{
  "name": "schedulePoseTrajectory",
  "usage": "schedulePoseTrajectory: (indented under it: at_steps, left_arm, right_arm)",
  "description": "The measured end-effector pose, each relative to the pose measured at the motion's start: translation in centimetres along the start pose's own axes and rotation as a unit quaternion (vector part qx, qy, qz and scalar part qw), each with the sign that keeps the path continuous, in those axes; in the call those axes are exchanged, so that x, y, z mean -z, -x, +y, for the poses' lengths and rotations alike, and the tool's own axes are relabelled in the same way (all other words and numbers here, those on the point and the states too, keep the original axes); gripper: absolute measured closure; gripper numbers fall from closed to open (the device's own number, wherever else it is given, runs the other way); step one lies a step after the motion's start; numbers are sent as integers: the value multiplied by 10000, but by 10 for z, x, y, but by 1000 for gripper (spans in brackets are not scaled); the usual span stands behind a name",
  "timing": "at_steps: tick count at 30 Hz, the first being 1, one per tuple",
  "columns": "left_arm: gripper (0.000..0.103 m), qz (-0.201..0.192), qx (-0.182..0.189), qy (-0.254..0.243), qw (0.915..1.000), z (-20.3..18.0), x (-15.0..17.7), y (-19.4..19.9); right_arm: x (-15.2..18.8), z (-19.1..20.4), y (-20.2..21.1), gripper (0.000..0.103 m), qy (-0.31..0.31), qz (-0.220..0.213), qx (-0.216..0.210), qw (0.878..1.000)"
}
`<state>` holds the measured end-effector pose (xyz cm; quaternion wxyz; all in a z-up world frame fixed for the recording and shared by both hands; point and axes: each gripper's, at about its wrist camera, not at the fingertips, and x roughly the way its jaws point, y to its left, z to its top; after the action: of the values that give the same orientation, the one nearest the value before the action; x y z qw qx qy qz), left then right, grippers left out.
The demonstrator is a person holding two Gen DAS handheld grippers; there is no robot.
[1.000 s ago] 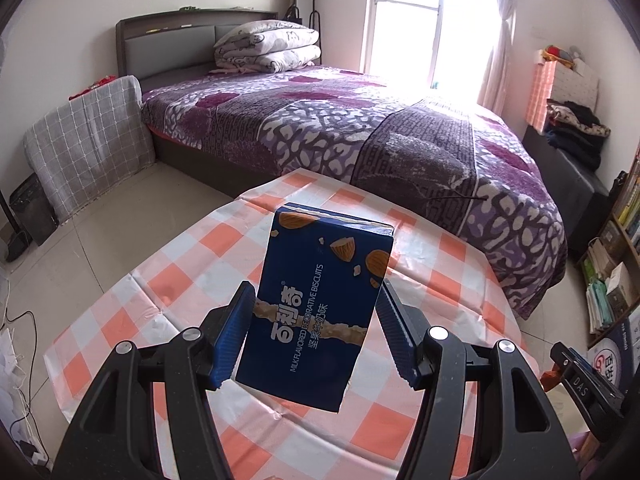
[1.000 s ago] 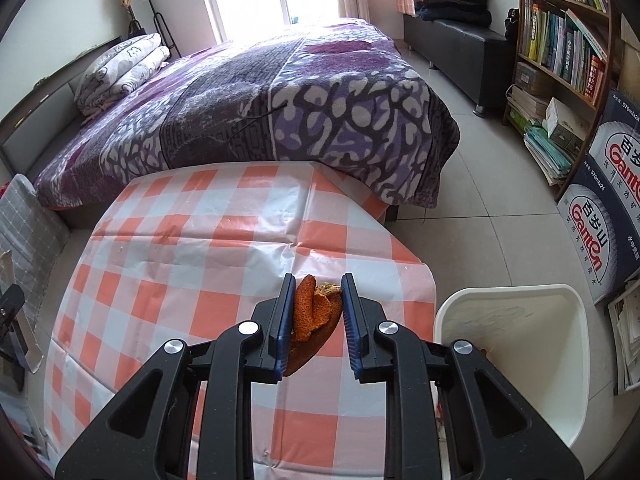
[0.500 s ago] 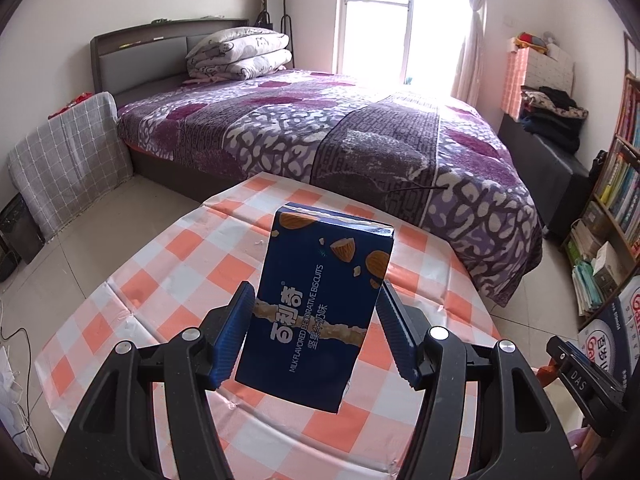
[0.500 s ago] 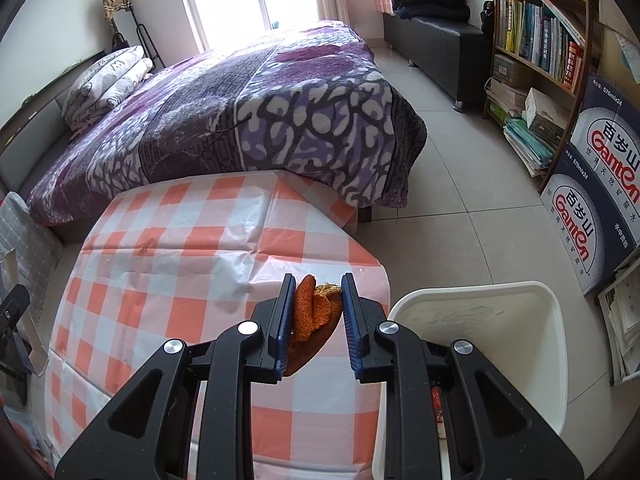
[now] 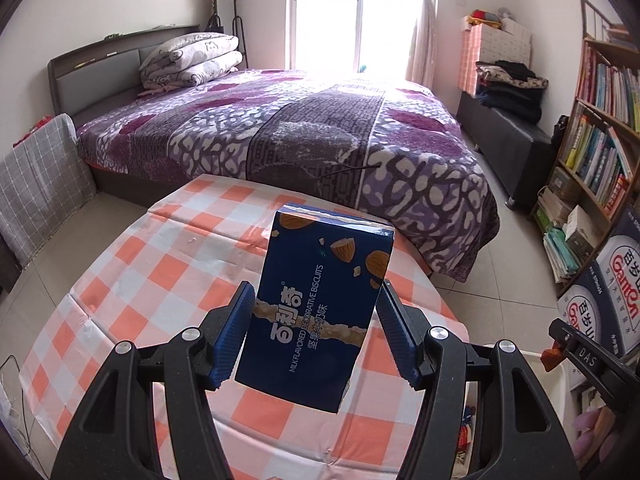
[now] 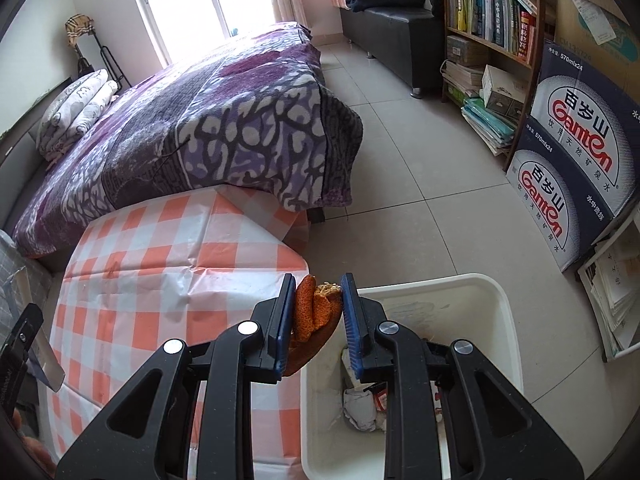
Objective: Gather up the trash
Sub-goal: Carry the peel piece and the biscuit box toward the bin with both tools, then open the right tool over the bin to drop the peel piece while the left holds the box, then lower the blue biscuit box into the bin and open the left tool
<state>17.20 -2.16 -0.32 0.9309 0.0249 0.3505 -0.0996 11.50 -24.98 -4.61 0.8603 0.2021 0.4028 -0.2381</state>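
Here, a table under an orange-and-white checked plastic cloth [image 5: 168,280] is standing against the foot of a bed with a purple-and-white patterned blanket [image 5: 304,136], which is taken as the landmark. Folded white quilts [image 5: 192,60] are lying at the bed's head end, and a bright window [image 5: 328,12] is showing beyond the bed. To the bed's far side, across pale floor tiles, a wooden bookshelf full of books [image 6: 492,8] and stacked blue-and-white water cartons [image 6: 572,152] are lining the wall. A white rectangular plastic bin [image 6: 496,304] is sitting on the floor off the bed's corner, just beside the table edge, with crumpled white paper [image 6: 360,404] lying inside.

The left gripper [image 5: 316,328] is hovering above the checked cloth, pointing toward the bed. Its blue pads are pressing both sides of a dark blue cardboard biscuit box [image 5: 320,308], which is standing nearly upright, tilted slightly, clear of the table.

The right gripper [image 6: 318,316] is hanging over the gap where table edge and bin rim are meeting. Its jaws are nearly closed, pinching a curled piece of orange peel [image 6: 314,314] between the pads; the peel's lower part is drooping below the left-hand pad.
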Motion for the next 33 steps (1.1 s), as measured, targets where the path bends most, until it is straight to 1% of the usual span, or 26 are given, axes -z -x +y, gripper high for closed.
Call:
schedulePoseTrajectory:
  at_steps: [5, 9, 12, 13, 15, 17, 19, 23, 24, 26, 28, 31, 33]
  left_arm:
    - [41, 46, 317, -270, 9991, -37, 5, 1]
    - [41, 132, 610, -504, 9968, -68, 14, 3]
    - [41, 209, 812, -682, 9941, -92, 23, 5]
    - [41, 244, 872, -737, 9932, -100, 26, 5]
    - [41, 303, 976, -834, 9913, -114, 32, 6]
    - [41, 353, 1074, -913, 9894, -127, 38, 7]
    - [41, 411, 1165, -969, 9876, -136, 43, 8]
    - [41, 509, 1334, -1036, 9843, -150, 53, 10]
    - [40, 523, 1370, -1054, 9836, -153, 55, 10]
    - [39, 550, 1448, -1116, 9816, -158, 60, 12]
    - [39, 584, 1559, -1169, 9791, -162, 62, 12]
    - [38, 664, 1741, -1177, 9754, -164, 65, 14]
    - [31, 639, 1748, -1156, 9757, -163, 66, 16]
  right_arm:
    - [-3, -32, 4, 80, -183, 21, 205, 9996]
    - [-4, -60, 9, 80, -337, 18, 309, 9990]
    - [-5, -79, 13, 76, -449, 14, 426, 9981]
    - [-5, -86, 14, 64, -503, 5, 498, 9975]
    - [-6, -96, 17, 48, -633, -45, 606, 9961]
    - [-6, -106, 20, 45, -725, -61, 652, 9952]
    - [-6, -115, 22, 36, -809, -80, 693, 9943]
    - [-7, -132, 27, 32, -925, -143, 761, 9927]
    - [-6, -136, 29, 29, -956, -157, 771, 9923]
    - [-6, -142, 31, 28, -1001, -178, 787, 9917]
    - [-6, -146, 34, 27, -1024, -214, 806, 9912]
    - [-4, -149, 39, 23, -1037, -294, 840, 9906]
    - [-3, -149, 42, 18, -1043, -377, 874, 9900]
